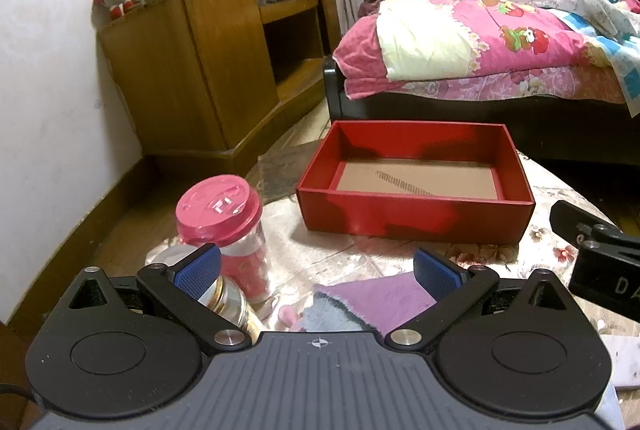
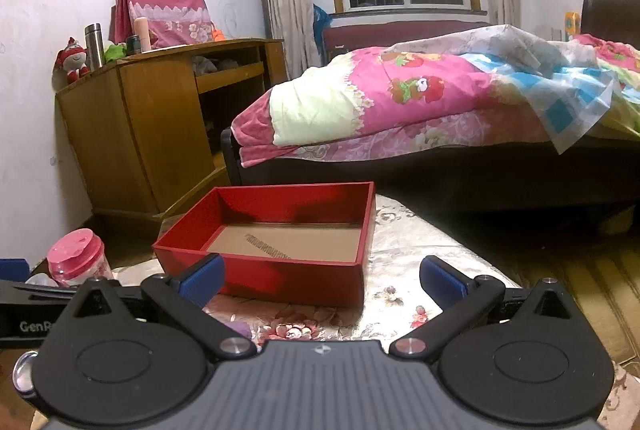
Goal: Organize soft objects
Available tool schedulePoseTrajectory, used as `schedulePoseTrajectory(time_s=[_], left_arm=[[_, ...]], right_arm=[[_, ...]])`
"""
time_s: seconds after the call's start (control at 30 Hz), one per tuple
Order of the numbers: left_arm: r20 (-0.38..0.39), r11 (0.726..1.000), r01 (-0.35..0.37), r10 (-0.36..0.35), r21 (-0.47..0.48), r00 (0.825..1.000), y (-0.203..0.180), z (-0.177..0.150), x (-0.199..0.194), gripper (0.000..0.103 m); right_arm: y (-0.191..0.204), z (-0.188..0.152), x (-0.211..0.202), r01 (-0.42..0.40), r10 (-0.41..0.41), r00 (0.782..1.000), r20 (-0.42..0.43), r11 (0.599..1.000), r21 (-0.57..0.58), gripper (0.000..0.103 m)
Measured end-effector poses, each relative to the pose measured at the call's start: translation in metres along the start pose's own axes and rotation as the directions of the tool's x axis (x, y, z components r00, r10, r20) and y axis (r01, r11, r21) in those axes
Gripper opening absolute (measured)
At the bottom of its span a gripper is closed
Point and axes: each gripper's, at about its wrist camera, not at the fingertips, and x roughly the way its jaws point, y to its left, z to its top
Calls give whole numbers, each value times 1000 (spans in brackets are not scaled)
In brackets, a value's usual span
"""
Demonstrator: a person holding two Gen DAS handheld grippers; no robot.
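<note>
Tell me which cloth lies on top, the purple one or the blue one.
The purple cloth, between the left gripper's open fingers. It overlaps the blue cloth, which only peeks out beneath its near edge.

Left gripper (image 1: 316,276), right gripper (image 2: 322,280): black linkages, blue ribbed pads (image 1: 198,270), silver pivot screws behind jaws, grey ribbed body.

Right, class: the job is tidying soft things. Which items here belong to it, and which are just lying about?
Part of the job:
- purple cloth
- blue cloth
- red box, nothing in it
- left gripper, open
- right gripper, open

Just lying about:
- pink-lidded jar
- tin
- cabinet
- bed
</note>
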Motion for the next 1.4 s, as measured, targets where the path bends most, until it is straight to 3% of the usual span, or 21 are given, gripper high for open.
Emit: schedulePoseTrajectory(time_s=[0.33, 0.5, 0.6, 0.7, 0.8, 0.87, 0.97, 1.03, 1.07, 1.1, 1.17, 1.3, 1.37, 1.4], left_arm=[[13, 999, 14, -14, -44, 1000, 20, -2, -12, 98], [-22, 998, 54, -55, -30, 998, 32, -9, -18, 98], [-55, 995, 103, -103, -17, 993, 43, -22, -23, 98], [-64, 994, 106, -108, -20, 992, 54, -32, -29, 98], [-68, 992, 129, -129, -12, 989, 61, -38, -33, 98], [-76, 989, 148, -148, -14, 986, 64, -41, -35, 98], [-91, 983, 178, -180, -36, 979, 68, -44, -35, 98], [-94, 982, 188, -190, -30, 977, 67, -44, -35, 98], [-92, 982, 186, -188, -24, 978, 66, -44, -35, 98], [-90, 983, 184, -185, -17, 979, 65, -44, -35, 98], [-91, 981, 194, -194, -9, 977, 64, -44, -34, 98], [-115, 976, 219, -216, 6, 969, 61, -45, -29, 98], [-140, 972, 235, -232, 5, 963, 60, -47, -25, 98], [-149, 971, 240, -237, 0, 960, 62, -48, -23, 98]], right_arm=[[2, -4, -22, 19, -19, 1000, -4, 1000, -16, 79], [4, -4, -34, 10, -10, 1000, -4, 999, -31, 79], [1, -15, -45, -31, 28, 999, -43, 996, -80, 79], [3, -34, -50, -109, 91, 988, -125, 983, -146, 79], [14, -51, -55, -236, 195, 959, -205, 951, -200, 79], [28, -62, -53, -250, 191, 958, -216, 923, -291, 78], [51, -72, -41, -264, 174, 958, -228, 844, -467, 66], [59, -75, -27, -328, 210, 934, -289, 824, -463, 46], [59, -75, -16, -371, 234, 910, -341, 827, -422, 37], [56, -76, -6, -417, 268, 875, -403, 839, -350, 19], [51, -84, 9, -447, 297, 824, -482, 864, -231, 18], [38, -84, 20, -441, 311, 801, -511, 884, -154, 2], [28, -79, 16, -461, 357, 774, -523, 884, -78, 0], [25, -78, 15, -463, 366, 771, -522, 884, -64, 0]])
